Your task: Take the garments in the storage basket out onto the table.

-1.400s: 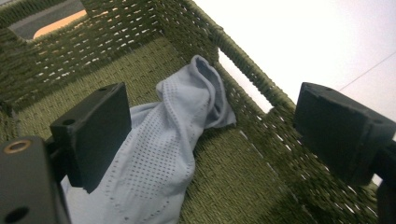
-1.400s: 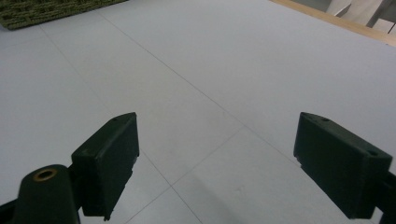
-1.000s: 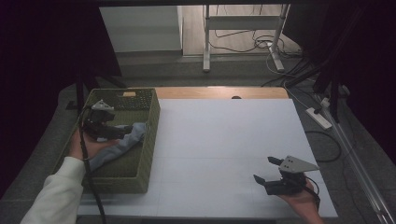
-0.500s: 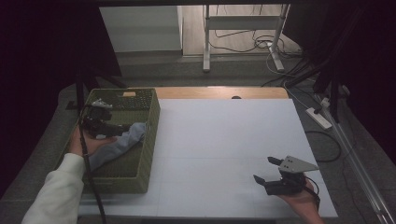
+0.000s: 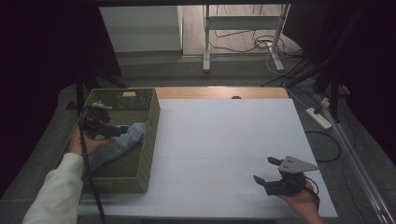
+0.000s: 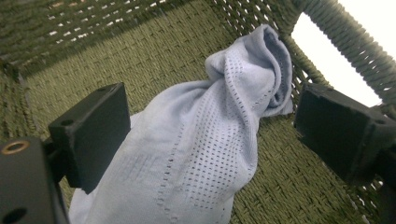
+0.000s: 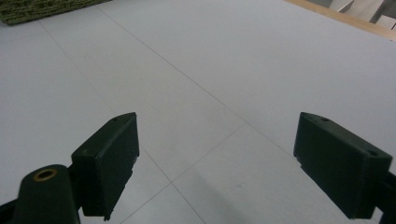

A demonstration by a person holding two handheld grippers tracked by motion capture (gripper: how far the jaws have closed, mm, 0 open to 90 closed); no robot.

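- since 1 s ago my left gripper [image 5: 122, 131] has slid a bit toward the near end of the green woven basket [image 5: 148, 140]; cloth, basket & my right gripper look unmoved.
- far left: my left hand [image 5: 86, 142] & white sleeve [image 5: 51, 196] come up along the basket's left side, gripper cable trailing down past the sleeve.
- basket sits on the table's left edge, long side running away from me.
- pale blue cloth [image 5: 119, 144] lies inside the basket, bunched, one end riding up against the right wall.
- left gripper view: my left gripper [image 6: 210, 126] has its jaws spread wide w/ the cloth [image 6: 201, 154] between them. left jaw looks to be right at the fabric, maybe touching; right jaw is apart from it. not clamped on anything.
- cloth's top fold [image 6: 261, 60] sits by the handle opening in the basket wall [image 6: 345, 42].
- mid table: bare white tabletop [image 5: 224, 140], wooden strip [image 5: 219, 92] along the far edge.
- right: my right gripper [image 5: 267, 170] is low over the near right part of the table, well apart from the basket, grey plate on top.
- right gripper view: right gripper [image 7: 215, 158] jaws wide apart, holding nothing, white surface below; basket corner [image 7: 32, 9] far off at top left.
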